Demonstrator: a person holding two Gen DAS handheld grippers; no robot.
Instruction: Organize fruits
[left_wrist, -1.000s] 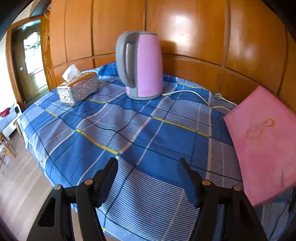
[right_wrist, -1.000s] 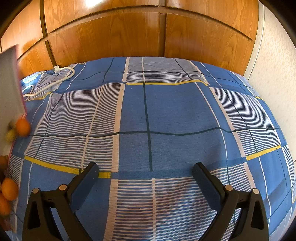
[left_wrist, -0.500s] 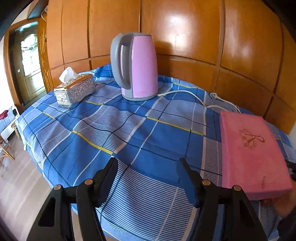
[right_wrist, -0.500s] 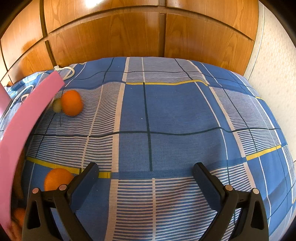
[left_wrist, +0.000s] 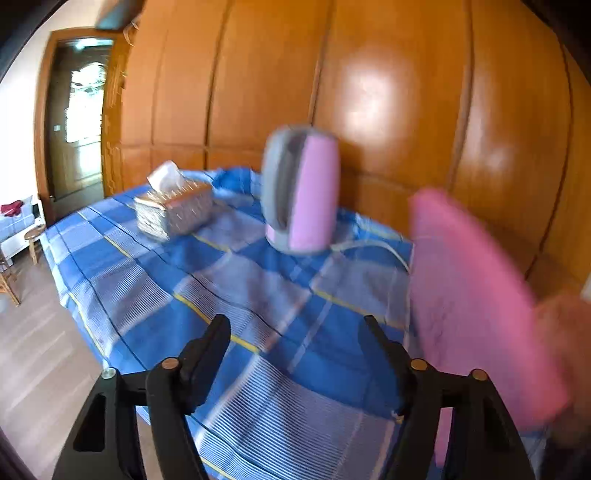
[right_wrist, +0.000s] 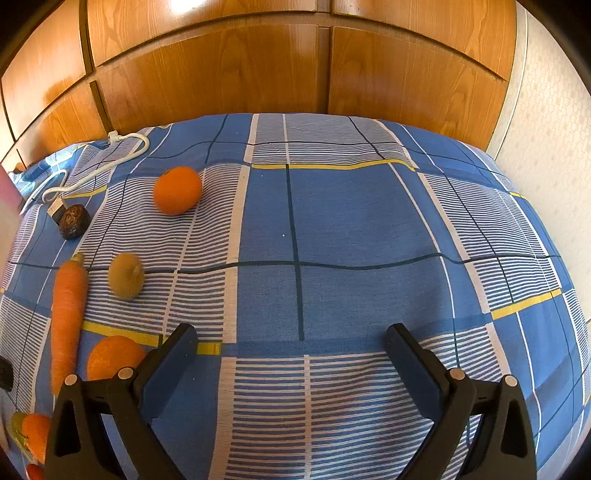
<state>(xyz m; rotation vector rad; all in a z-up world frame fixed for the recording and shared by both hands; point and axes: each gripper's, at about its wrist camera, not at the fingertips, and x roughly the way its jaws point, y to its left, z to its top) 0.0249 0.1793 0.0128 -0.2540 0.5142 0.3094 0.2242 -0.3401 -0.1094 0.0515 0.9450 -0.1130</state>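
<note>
Both grippers hover over a tabletop (right_wrist: 332, 236) covered in blue plaid cloth, backed by wooden panelling (right_wrist: 229, 74).

The right gripper (right_wrist: 291, 354) has its jaws spread wide with nothing between them. The fruit lies scattered on the cloth to the left of this gripper. An orange (right_wrist: 177, 190) sits farthest back. Nearer than the orange and a little left of it lies a kiwi (right_wrist: 126, 275). Left of the orange, close to a white cord (right_wrist: 96, 166), rests a dark wrinkled fruit (right_wrist: 74, 222); its kind cannot be told. A carrot (right_wrist: 66, 317) lies lengthwise just left of the kiwi, not touching it. A second orange (right_wrist: 114, 356) sits partly hidden behind the gripper's left finger (right_wrist: 170, 363). More orange and green pieces (right_wrist: 31, 430) show at the lower left edge, too cut off to name.

The left gripper (left_wrist: 295, 350) also has its jaws spread and empty. Beyond it stands a pink kettle (left_wrist: 301, 190), with a tissue box (left_wrist: 173, 214) to the kettle's left. Right of the kettle a pink board (left_wrist: 469, 306), blurred, is tilted up off the cloth, with a blurred hand (left_wrist: 565, 347) at its near edge.
</note>
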